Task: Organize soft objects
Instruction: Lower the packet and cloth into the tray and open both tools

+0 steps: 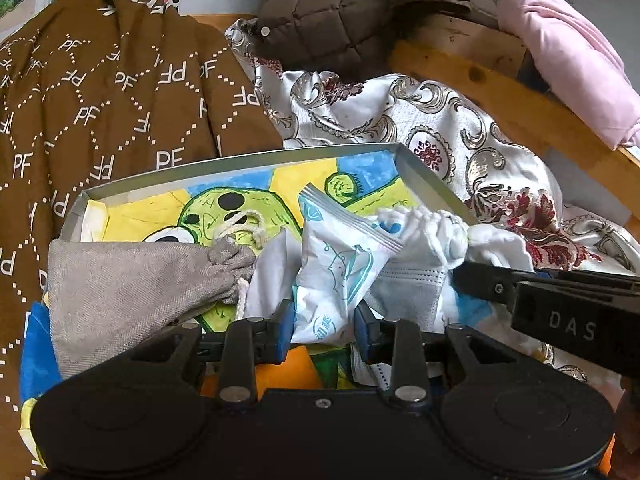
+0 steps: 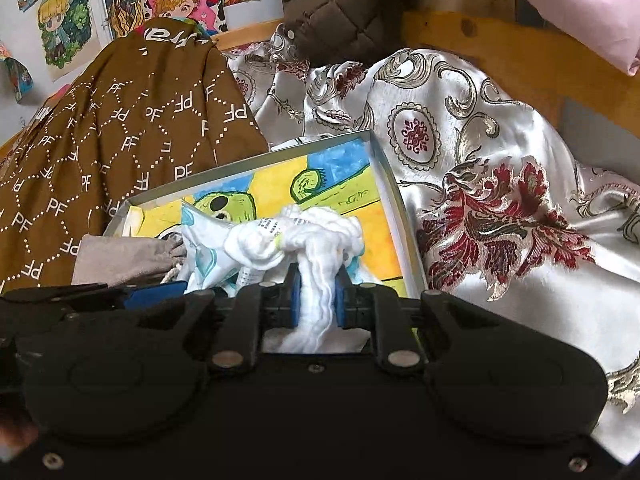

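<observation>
Left hand-held gripper (image 1: 323, 322): we pinch the printed pouch (image 1: 340, 264) over the tray (image 1: 432, 184).
Right hand-held gripper (image 2: 316, 300): we clamp the white cloth (image 2: 320, 236) at the tray's near right.
Technique: we lower both inside the rim, beside the grey bag (image 1: 132, 276), before releasing.
</observation>
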`<act>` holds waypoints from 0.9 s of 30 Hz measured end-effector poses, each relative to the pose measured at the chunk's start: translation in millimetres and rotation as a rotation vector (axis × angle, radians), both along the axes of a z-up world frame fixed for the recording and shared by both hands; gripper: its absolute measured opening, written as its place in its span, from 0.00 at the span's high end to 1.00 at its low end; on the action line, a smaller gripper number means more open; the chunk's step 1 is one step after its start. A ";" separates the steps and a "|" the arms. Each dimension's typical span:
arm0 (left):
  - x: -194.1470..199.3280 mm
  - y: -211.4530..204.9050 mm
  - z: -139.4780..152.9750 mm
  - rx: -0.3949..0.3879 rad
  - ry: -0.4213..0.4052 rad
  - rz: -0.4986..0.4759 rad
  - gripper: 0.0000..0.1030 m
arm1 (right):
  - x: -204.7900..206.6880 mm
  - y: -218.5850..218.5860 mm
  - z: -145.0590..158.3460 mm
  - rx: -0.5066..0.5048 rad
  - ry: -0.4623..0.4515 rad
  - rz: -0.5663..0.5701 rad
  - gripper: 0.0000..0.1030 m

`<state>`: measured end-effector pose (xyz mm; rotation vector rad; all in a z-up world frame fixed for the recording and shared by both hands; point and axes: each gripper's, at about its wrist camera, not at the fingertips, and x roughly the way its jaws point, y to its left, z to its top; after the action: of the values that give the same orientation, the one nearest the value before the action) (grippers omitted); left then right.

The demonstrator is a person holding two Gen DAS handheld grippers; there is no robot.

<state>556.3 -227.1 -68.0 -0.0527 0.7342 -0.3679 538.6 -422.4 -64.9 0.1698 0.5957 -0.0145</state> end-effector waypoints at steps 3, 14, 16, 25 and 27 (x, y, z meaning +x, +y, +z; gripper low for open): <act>1.3 0.3 -1.0 -0.001 0.003 0.008 0.65 | 0.8 1.5 0.2 0.003 0.000 0.001 0.86; -9.4 12.3 3.2 -0.062 0.013 0.059 0.52 | -20.4 13.9 30.1 -0.077 -0.066 0.015 0.55; -12.3 14.5 5.8 -0.067 0.011 0.065 0.48 | -23.7 13.6 36.2 -0.072 -0.074 0.012 0.49; -28.7 23.1 22.2 -0.065 -0.014 0.091 0.33 | -50.1 7.4 75.2 -0.081 -0.131 0.001 0.17; -32.6 27.2 29.0 -0.075 -0.024 0.103 0.28 | -57.6 6.2 85.5 -0.090 -0.148 -0.002 0.07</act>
<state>523.7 -199.9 -39.0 -0.1557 0.6913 -0.2968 481.0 -416.2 20.6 0.0830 0.4463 -0.0307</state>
